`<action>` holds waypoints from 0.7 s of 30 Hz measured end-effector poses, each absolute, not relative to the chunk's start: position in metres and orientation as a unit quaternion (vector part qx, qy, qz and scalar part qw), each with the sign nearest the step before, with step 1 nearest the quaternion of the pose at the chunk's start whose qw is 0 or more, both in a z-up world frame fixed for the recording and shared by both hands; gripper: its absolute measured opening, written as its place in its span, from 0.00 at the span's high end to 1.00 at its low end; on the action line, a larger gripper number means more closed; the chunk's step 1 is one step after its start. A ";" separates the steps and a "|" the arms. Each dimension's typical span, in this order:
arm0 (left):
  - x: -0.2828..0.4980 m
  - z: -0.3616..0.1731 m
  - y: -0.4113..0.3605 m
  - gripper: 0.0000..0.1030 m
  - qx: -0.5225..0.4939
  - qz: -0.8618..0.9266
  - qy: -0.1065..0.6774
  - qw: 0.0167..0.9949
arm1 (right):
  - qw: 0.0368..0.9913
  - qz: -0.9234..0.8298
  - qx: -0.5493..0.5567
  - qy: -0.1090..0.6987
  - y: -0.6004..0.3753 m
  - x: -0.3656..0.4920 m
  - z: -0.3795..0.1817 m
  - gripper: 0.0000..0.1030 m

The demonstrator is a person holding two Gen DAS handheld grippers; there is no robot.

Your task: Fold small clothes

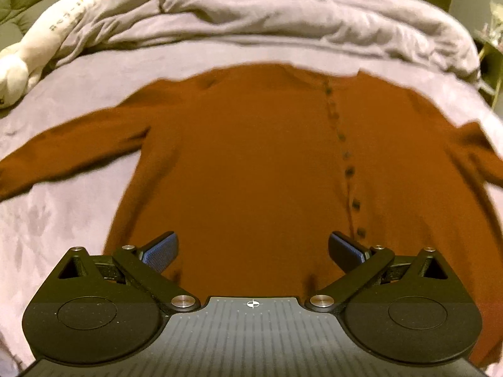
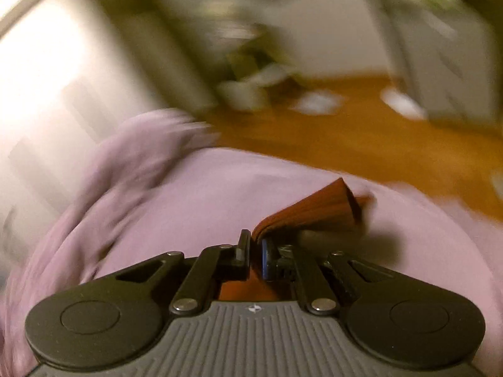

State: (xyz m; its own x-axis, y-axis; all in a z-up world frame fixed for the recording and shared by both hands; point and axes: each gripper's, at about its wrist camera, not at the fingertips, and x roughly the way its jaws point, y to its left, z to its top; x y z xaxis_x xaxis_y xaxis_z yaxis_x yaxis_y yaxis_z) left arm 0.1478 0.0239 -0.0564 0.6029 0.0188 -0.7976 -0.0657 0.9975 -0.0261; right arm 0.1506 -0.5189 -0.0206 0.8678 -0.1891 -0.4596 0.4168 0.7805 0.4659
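A rust-brown buttoned cardigan lies spread flat on the lilac bed sheet, sleeves out to both sides, button row running down right of centre. My left gripper hangs open just above its lower hem, blue pads wide apart with nothing between them. In the blurred right wrist view my right gripper is shut on a cuff end of the cardigan sleeve, which sticks out ahead of the jaws, lifted off the sheet.
A crumpled lilac duvet is heaped along the far side of the bed. A white plush toy lies at the far left. Beyond the bed edge, the right wrist view shows a wooden floor with pale scattered items.
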 end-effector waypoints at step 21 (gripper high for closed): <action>0.321 -0.110 -0.057 0.47 -0.172 -0.156 0.520 0.822 | 0.867 0.051 0.338 0.363 -0.379 0.141 -0.103 0.33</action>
State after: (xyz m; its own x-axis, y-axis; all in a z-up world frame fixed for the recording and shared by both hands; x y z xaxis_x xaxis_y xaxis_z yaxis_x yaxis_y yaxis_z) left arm 0.3211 -0.0566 -0.1102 0.4100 -0.4351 -0.8016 0.0777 0.8923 -0.4446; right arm 0.1410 -0.3790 -0.1031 0.7317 0.3339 -0.5943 0.1564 0.7663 0.6231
